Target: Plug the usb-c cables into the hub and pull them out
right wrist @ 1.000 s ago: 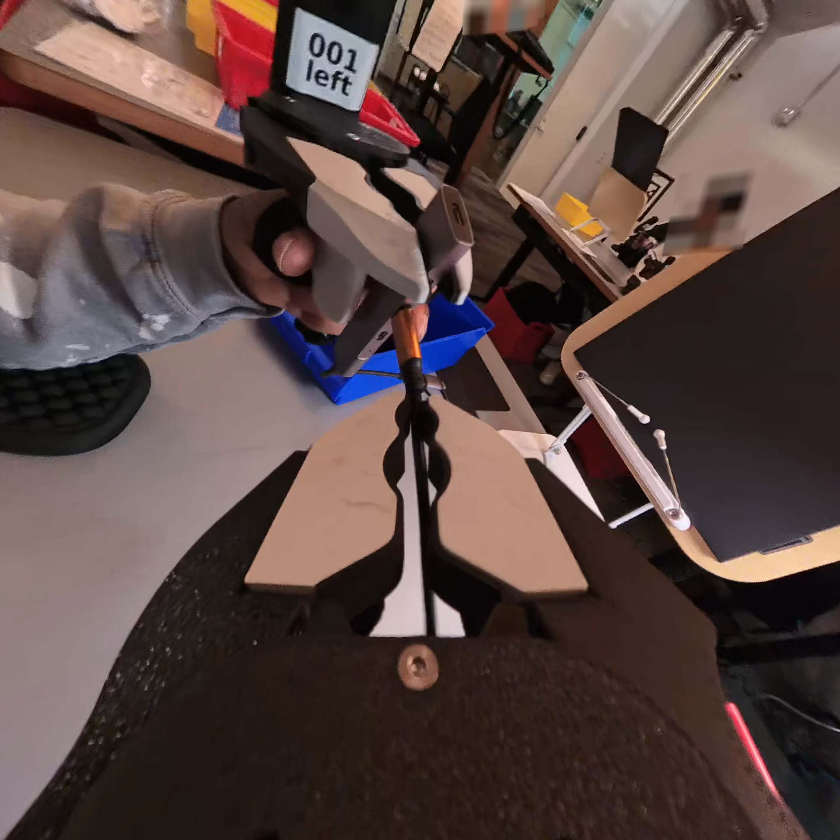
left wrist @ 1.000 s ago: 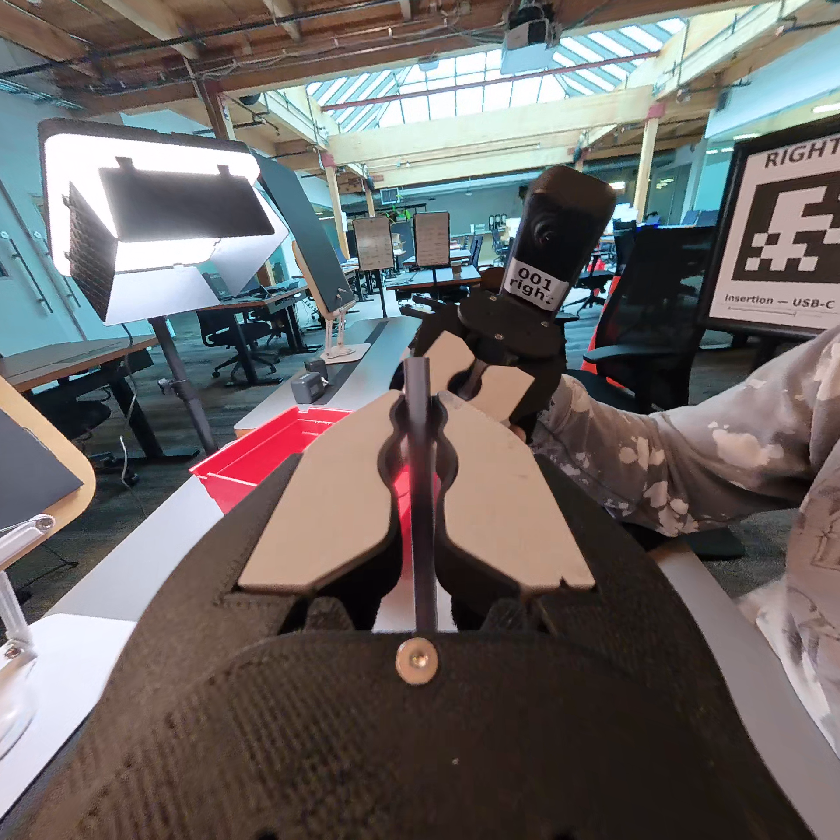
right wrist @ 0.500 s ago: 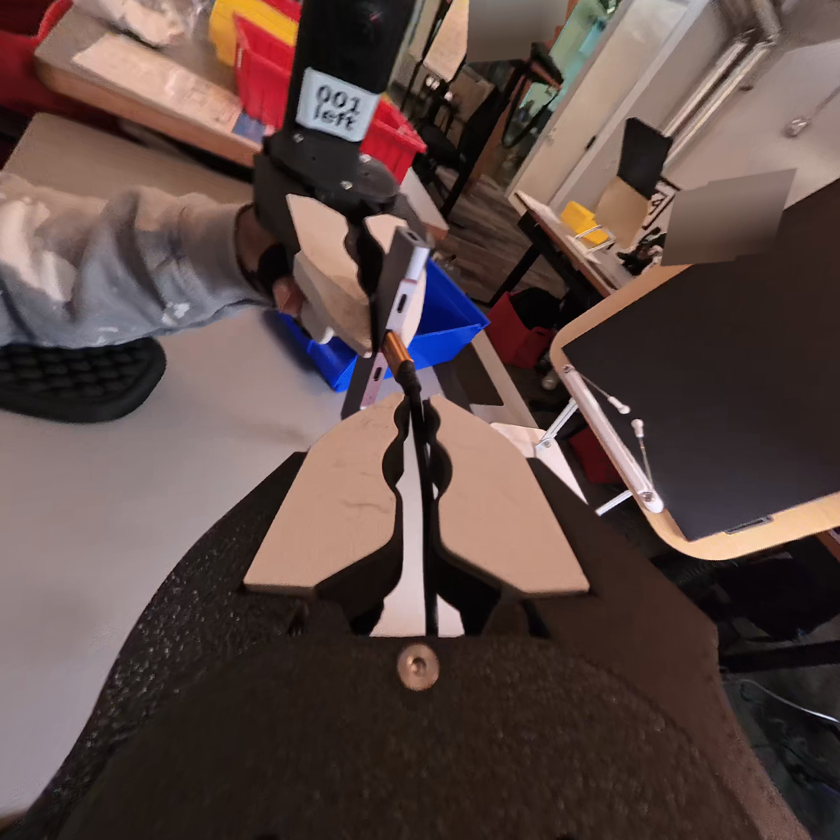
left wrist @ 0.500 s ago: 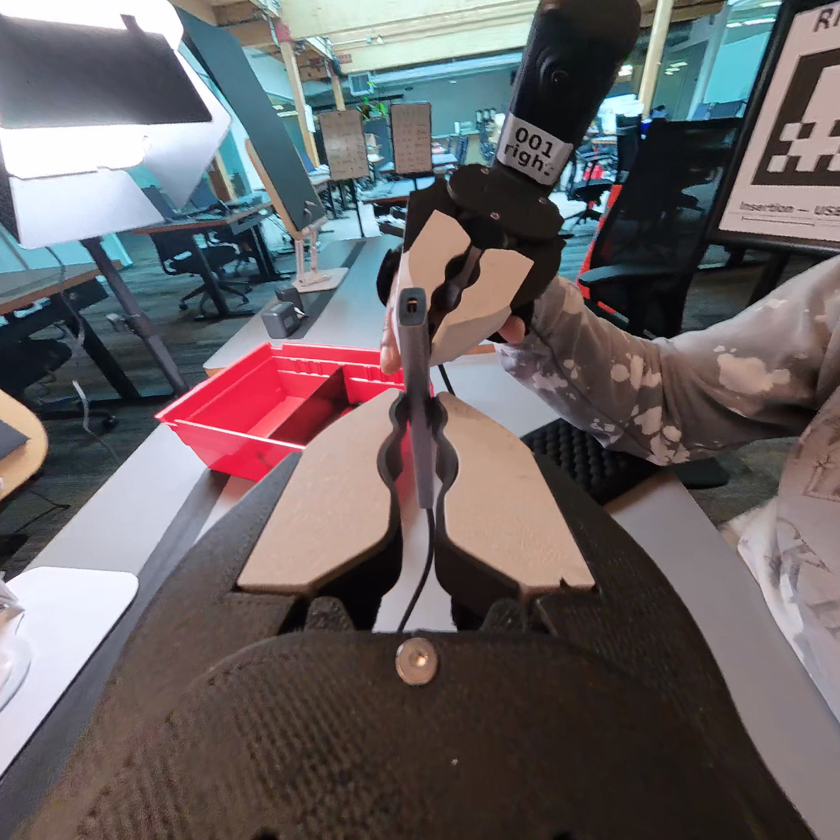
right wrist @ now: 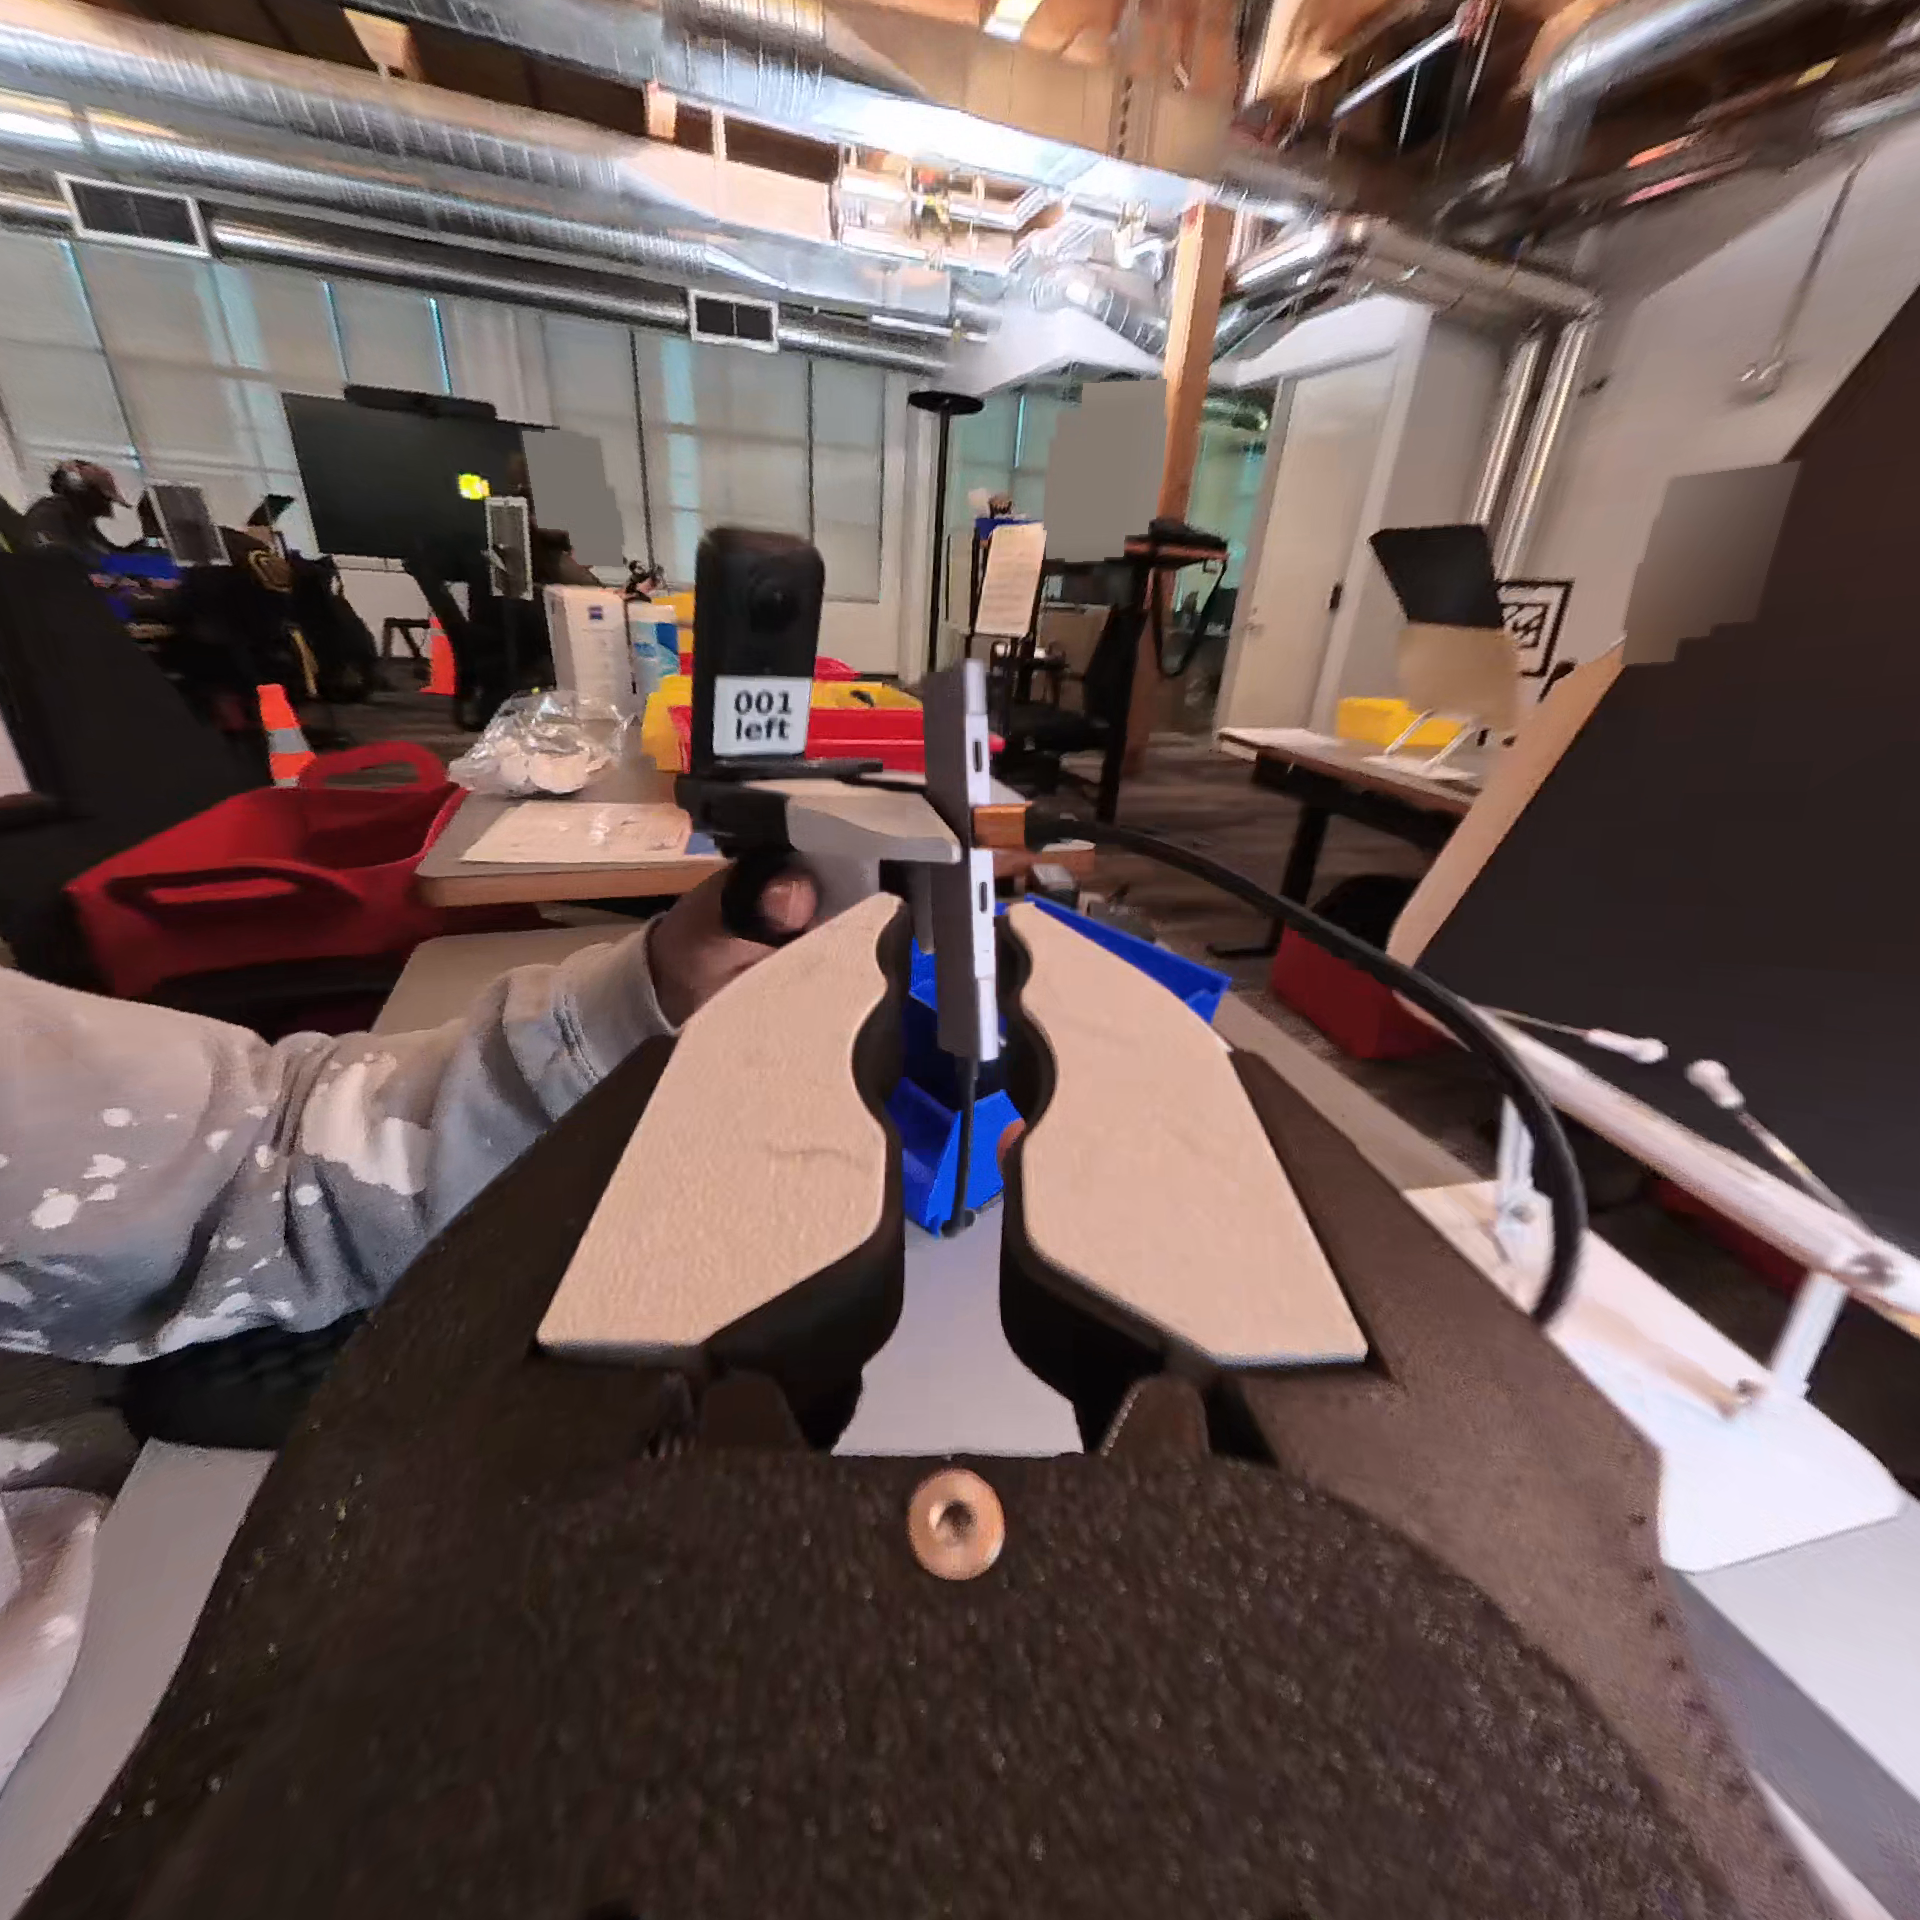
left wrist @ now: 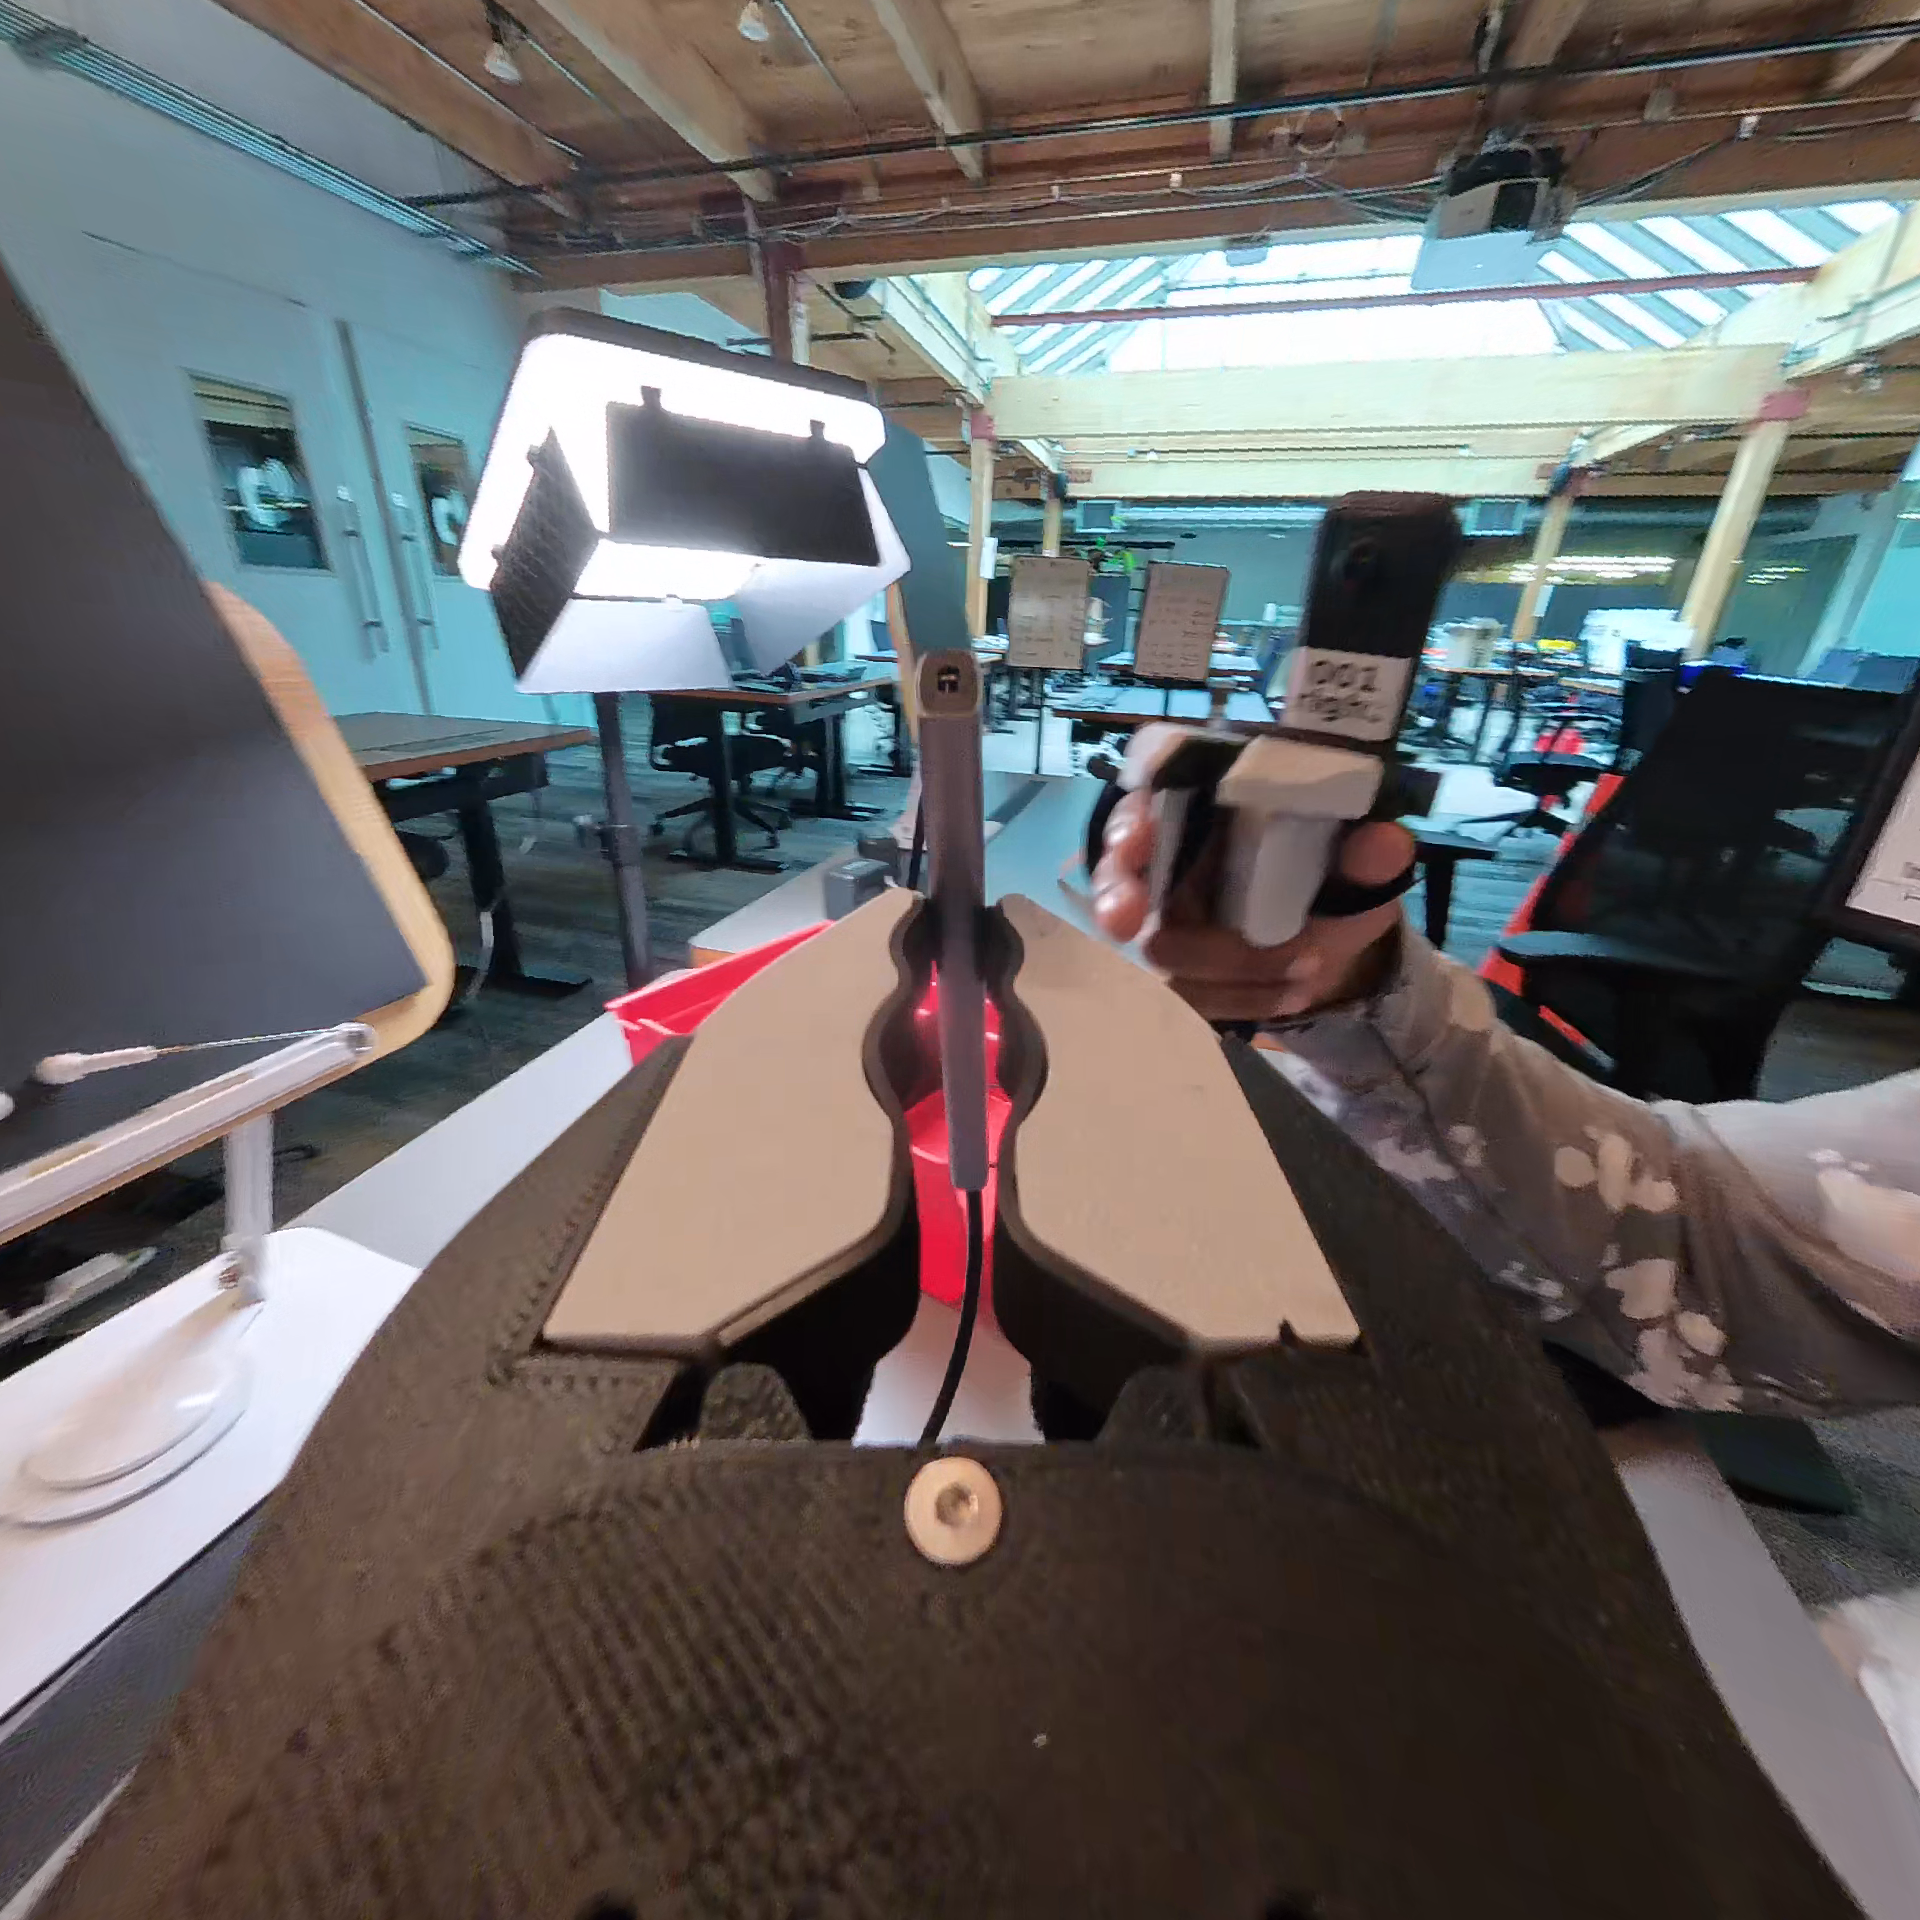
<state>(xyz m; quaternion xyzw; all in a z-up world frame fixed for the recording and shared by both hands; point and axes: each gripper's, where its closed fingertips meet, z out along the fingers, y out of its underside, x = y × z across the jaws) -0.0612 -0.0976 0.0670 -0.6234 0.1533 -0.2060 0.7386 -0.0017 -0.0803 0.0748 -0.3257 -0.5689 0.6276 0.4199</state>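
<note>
1. At far left a black board [left wrist: 156, 779] with a pale wooden edge leans on a white stand.
2. Next to it a lit light panel [left wrist: 675, 520] stands on a pole. A red bin [left wrist: 665, 1008] sits on the table below it.
3. In the middle, the left gripper [left wrist: 951, 925] is closed on the hub [left wrist: 951, 831]. The hub is a slim grey bar held upright between the tips, and its thin black lead [left wrist: 961, 1299] hangs from the lower end.
4. To the right, well apart from the hub, a hand [left wrist: 1247, 956] holds the right gripper [left wrist: 1210, 831]. Its fingers are parted and grip nothing.
5. In the right wrist view a thick black usb-c cable [right wrist: 1403, 987] arcs from the hub's port side down to the right. I cannot tell whether its plug is seated.
6. A blue bin [right wrist: 1143, 966] lies on the table behind the hub.
</note>
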